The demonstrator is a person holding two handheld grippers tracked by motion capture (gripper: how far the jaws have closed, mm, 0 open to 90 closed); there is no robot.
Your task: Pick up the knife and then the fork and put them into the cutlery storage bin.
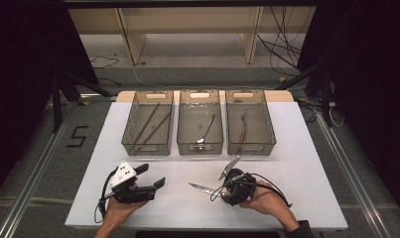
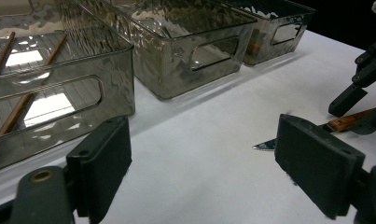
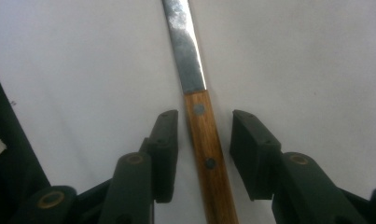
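A knife [image 1: 200, 188] with a steel blade and a wooden handle [image 3: 206, 149] lies flat on the white table [image 1: 297, 168], near the front, blade pointing left. My right gripper [image 1: 221, 188] is lowered over the handle. Its two black jaws stand on either side of the wood with a narrow gap on each side, so the pads do not press on it. My left gripper [image 1: 152, 175] rests at the front left, open and empty, aimed toward the knife. In the left gripper view the knife tip [image 2: 265, 145] shows past the right jaw.
Three clear bins stand in a row at the back. The left bin [image 1: 147, 149] holds brown chopsticks [image 1: 147, 124], the middle bin [image 1: 200, 148] a spoon [image 1: 206, 130], and the right bin [image 1: 251, 148] a utensil with a reddish handle [image 1: 242, 131].
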